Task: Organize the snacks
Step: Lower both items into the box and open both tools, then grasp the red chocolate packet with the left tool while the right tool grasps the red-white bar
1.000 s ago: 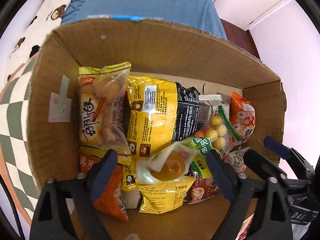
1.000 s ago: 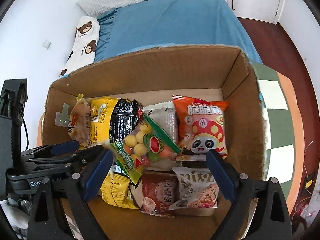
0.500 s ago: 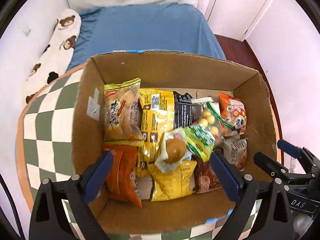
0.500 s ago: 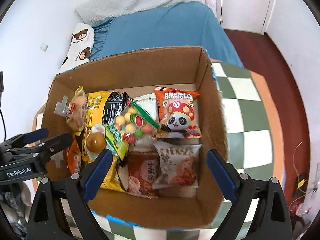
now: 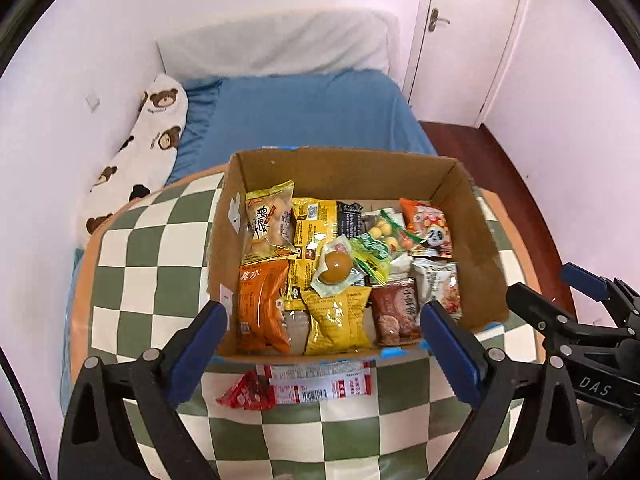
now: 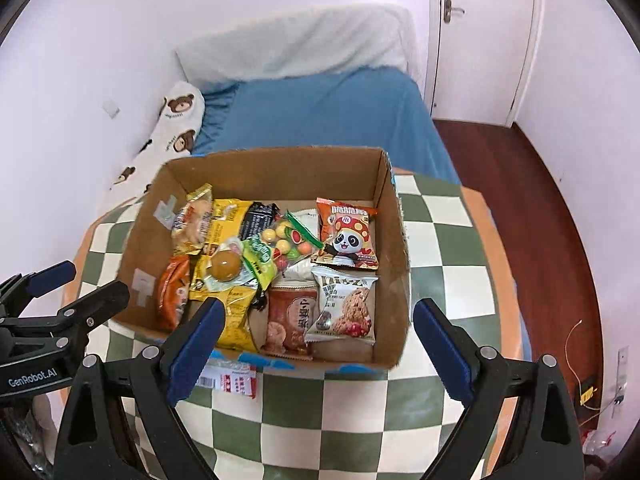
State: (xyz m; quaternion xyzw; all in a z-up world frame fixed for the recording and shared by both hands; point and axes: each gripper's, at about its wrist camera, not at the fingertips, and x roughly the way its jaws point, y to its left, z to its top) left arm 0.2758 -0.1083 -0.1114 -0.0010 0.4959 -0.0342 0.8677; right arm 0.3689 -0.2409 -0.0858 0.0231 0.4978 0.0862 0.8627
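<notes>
An open cardboard box (image 5: 476, 236) (image 6: 394, 248) stands on a green-and-white checkered table (image 5: 160, 272) (image 6: 440, 264), packed with several snack bags. Among them are an orange bag (image 5: 260, 308), a yellow bag (image 5: 336, 320), a round yolk pastry in clear wrap (image 5: 336, 266) (image 6: 225, 266) and a panda bag (image 5: 430, 228) (image 6: 347, 236). A red-and-white packet (image 5: 304, 386) (image 6: 232, 378) lies on the table in front of the box. My left gripper (image 5: 324, 344) hovers above the box's near edge, open and empty. My right gripper (image 6: 316, 340) hovers likewise, open and empty.
A bed with a blue sheet (image 5: 304, 116) (image 6: 320, 116) and a bear-print pillow (image 5: 156, 128) lies behind the table. A white door (image 5: 468, 36) and dark wooden floor (image 6: 532, 208) are to the right. Each gripper shows at the other view's edge.
Both grippers have pulled up and back out of the box, so the whole box, the table and the room now show. The red-and-white packet in front has come into view.
</notes>
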